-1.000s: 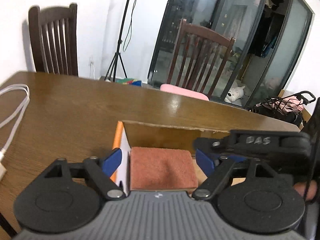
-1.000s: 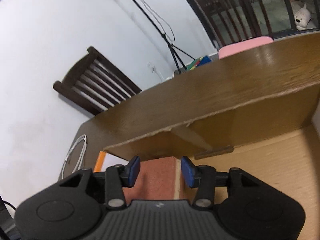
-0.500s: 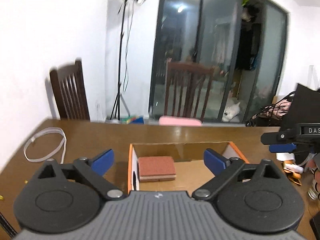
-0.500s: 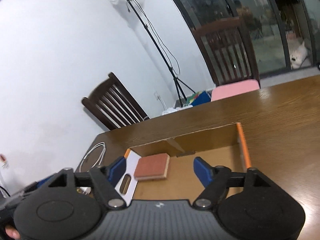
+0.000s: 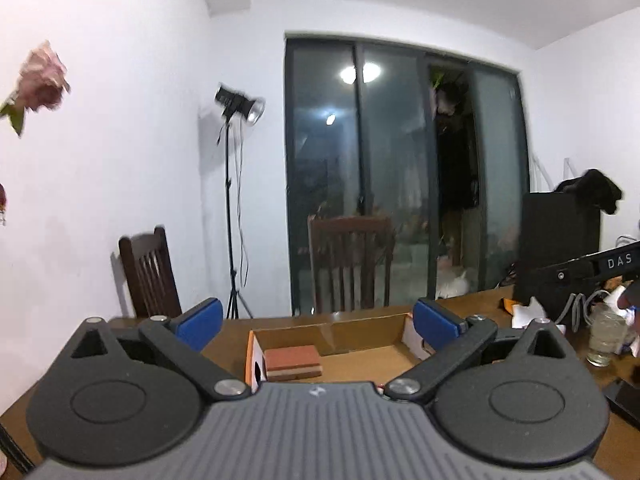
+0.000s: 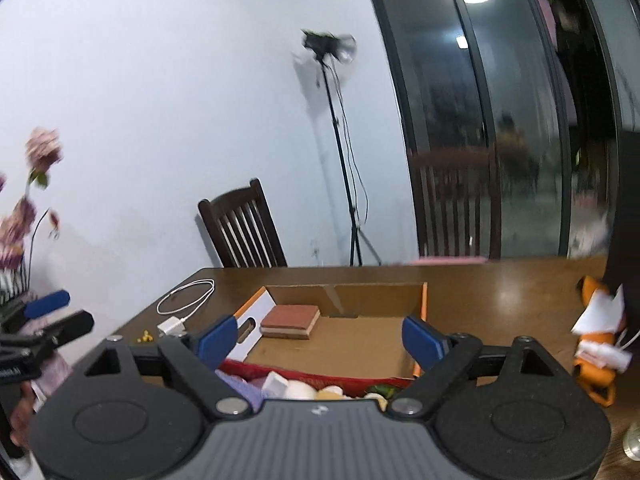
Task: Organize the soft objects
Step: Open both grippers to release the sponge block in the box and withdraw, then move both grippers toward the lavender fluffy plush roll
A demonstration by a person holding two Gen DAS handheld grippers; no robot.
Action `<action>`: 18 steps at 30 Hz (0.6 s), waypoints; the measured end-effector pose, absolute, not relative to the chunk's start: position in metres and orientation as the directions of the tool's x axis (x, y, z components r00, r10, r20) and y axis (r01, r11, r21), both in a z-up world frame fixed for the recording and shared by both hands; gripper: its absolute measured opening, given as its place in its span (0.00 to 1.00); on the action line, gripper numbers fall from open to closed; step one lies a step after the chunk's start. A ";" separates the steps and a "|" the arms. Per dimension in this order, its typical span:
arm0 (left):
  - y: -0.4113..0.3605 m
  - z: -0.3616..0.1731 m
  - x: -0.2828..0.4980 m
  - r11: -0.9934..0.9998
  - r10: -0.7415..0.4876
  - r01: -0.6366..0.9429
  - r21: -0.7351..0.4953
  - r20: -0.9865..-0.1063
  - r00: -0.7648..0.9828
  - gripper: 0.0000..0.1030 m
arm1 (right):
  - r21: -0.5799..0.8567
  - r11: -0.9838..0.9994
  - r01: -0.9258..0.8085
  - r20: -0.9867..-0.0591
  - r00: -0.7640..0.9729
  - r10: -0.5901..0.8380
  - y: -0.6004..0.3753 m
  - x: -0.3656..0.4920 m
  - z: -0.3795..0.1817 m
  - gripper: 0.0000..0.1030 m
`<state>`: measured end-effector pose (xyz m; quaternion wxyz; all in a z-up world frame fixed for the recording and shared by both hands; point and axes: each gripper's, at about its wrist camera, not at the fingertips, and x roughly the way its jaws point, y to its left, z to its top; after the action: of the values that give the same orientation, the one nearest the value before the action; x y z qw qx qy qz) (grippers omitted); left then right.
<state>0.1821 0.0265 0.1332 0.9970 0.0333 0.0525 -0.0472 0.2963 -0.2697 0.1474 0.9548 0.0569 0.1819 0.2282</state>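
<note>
A reddish-brown sponge block point(image 5: 293, 362) lies in the left part of an open cardboard box point(image 5: 360, 334) on the wooden table. It also shows in the right wrist view point(image 6: 291, 321), inside the same box point(image 6: 376, 300). My left gripper point(image 5: 318, 322) is open and empty, raised well back from the box. My right gripper point(image 6: 320, 336) is open and empty, also back from the box. Below it is a red-rimmed tray point(image 6: 304, 376) with several soft items point(image 6: 298, 390).
A white cable point(image 6: 185, 302) lies left of the box. Orange and white clutter point(image 6: 600, 336) and a glass point(image 5: 604, 334) sit on the right. A black box point(image 5: 558, 248) stands at the far right. Chairs point(image 6: 240, 228) stand behind the table.
Both grippers have opened wide and pulled up and back from the box. The sponge block stays in the box's left part.
</note>
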 end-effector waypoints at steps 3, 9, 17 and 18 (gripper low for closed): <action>0.026 0.123 0.153 0.995 -0.066 0.071 0.070 -0.071 0.995 1.00 | 0.131 0.905 -0.406 -0.294 0.855 0.426 -0.272 0.261 0.134 0.91; 0.032 0.094 0.098 0.997 -0.068 0.070 0.043 -0.057 0.996 1.00 | 0.095 0.901 -0.424 -0.238 0.869 0.434 -0.269 0.188 0.100 0.92; 0.063 0.033 0.066 0.998 -0.055 0.050 -0.044 -0.125 0.991 1.00 | 0.058 0.928 -0.367 -0.220 0.902 0.371 -0.253 0.119 0.034 1.00; 0.064 0.031 0.071 0.998 -0.051 0.046 -0.037 -0.136 0.989 1.00 | 0.050 0.928 -0.369 -0.229 0.901 0.370 -0.250 0.115 0.027 1.00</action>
<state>0.0706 0.0643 0.0313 0.9972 -0.0169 0.0684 -0.0242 0.1145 -0.2501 0.0266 0.9748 0.0026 0.1177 0.1894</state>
